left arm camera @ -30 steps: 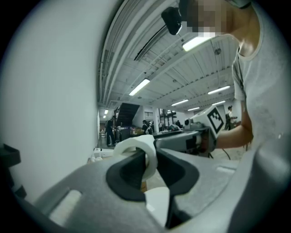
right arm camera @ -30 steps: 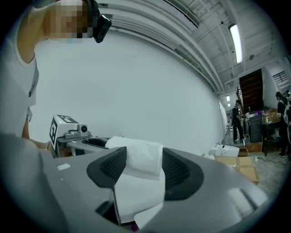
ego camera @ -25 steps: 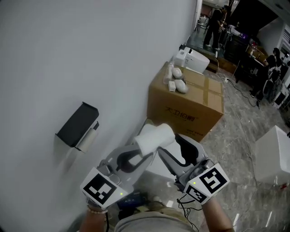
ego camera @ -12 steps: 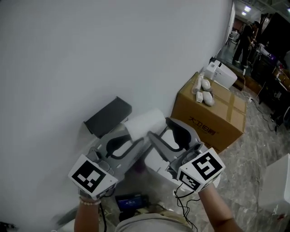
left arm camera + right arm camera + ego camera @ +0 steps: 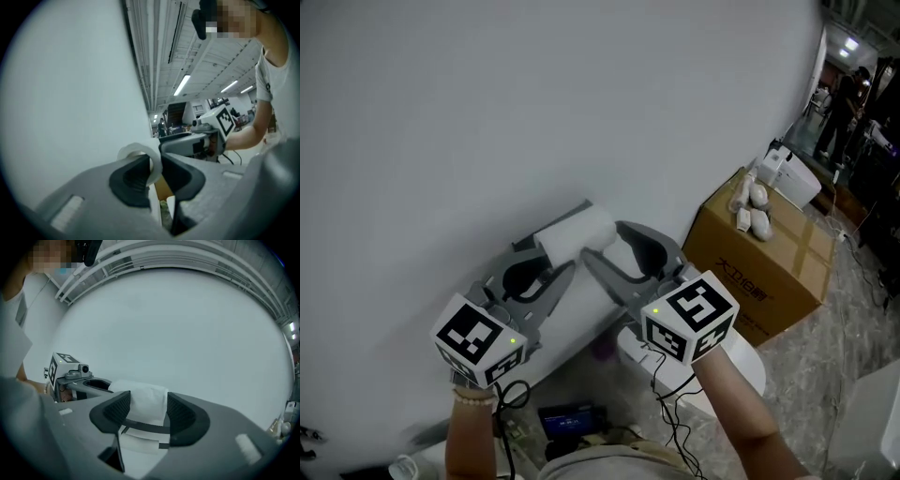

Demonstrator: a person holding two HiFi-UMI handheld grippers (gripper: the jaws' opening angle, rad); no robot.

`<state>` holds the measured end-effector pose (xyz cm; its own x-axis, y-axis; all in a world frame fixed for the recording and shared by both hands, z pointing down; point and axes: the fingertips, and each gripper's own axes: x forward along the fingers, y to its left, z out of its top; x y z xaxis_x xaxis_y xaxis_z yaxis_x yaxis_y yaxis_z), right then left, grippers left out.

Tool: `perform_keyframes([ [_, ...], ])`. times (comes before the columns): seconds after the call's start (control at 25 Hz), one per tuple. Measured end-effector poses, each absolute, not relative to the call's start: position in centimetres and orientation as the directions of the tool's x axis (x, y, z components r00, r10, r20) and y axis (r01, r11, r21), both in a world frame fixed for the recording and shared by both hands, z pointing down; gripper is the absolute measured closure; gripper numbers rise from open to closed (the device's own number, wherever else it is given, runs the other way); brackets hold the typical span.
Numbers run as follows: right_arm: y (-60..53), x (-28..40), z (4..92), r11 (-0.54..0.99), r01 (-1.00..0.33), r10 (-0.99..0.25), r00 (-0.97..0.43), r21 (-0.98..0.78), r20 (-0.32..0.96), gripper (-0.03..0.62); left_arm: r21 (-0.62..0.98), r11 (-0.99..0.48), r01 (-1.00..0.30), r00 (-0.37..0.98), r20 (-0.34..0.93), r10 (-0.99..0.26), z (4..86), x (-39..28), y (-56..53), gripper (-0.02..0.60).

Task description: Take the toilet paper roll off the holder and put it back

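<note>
Both forearms reach up from the lower edge of the head view, converging on the white wall (image 5: 534, 112), marker cubes facing the camera. The left gripper (image 5: 558, 272) comes in from the left, its jaws nearly together, pinching the rim of the toilet paper roll (image 5: 575, 234) at one end. The right gripper (image 5: 605, 242) angles in from the right, its jaws standing wide and pressed on either side of the roll's body. The roll hangs close against the wall, in front of the holder (image 5: 558, 218), of which only a dark sliver shows. Whether the roll touches the holder cannot be made out. A cardboard box (image 5: 769, 272) stands along the wall's foot, to the right.
</note>
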<state>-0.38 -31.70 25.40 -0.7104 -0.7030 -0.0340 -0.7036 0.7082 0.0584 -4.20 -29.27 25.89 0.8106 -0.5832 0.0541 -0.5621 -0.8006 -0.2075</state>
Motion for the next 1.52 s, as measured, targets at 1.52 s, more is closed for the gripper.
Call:
perform_keyframes([
  [1.52, -30.9, -2.9, 27.4, 0.707, -0.68, -0.701, -0.71, 0.195, 0.067, 0.35, -0.044, -0.665, -0.746, 0.665, 0.021, -0.747, 27.3, -10.8, -28.5, 0.396],
])
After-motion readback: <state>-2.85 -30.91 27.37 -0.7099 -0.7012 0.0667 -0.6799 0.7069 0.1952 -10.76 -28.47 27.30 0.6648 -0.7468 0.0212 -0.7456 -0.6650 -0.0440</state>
